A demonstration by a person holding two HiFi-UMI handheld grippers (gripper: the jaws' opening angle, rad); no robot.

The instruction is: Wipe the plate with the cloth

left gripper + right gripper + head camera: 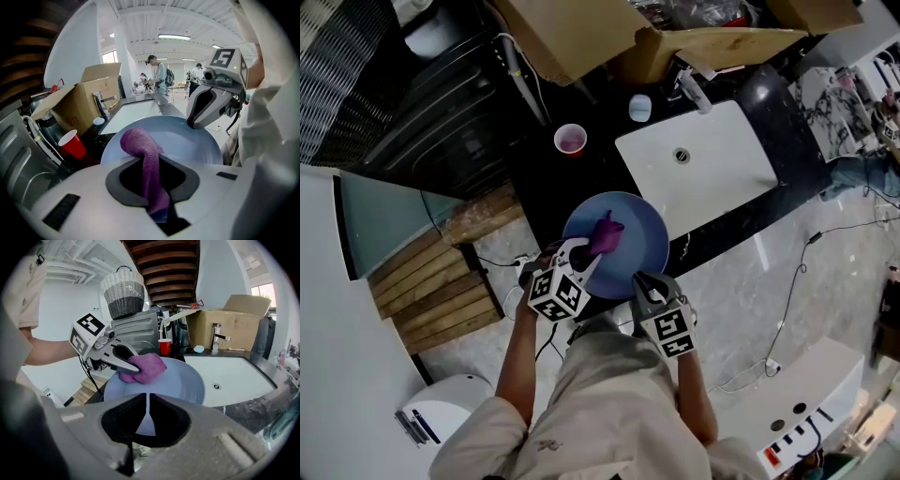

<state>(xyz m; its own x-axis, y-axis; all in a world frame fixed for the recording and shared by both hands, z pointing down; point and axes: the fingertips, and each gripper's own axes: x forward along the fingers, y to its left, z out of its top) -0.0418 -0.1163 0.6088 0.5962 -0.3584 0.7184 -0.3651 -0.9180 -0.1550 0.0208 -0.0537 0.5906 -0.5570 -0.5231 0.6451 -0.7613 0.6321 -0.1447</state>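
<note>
Purple cloth (605, 234), gripped by left gripper (591, 255), is resting on blue plate (642, 223); right gripper (646, 282) is clamping its 5 o'clock rim.

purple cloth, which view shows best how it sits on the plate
Right gripper view: the bunched purple terry cloth lies on the round blue plate, held by the left gripper. Left gripper view: a strip between its jaws. Head view: small.

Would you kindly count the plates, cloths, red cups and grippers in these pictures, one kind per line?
plate: 1
cloth: 1
red cup: 1
Grippers: 2, the left gripper and the right gripper
Total: 5
</note>
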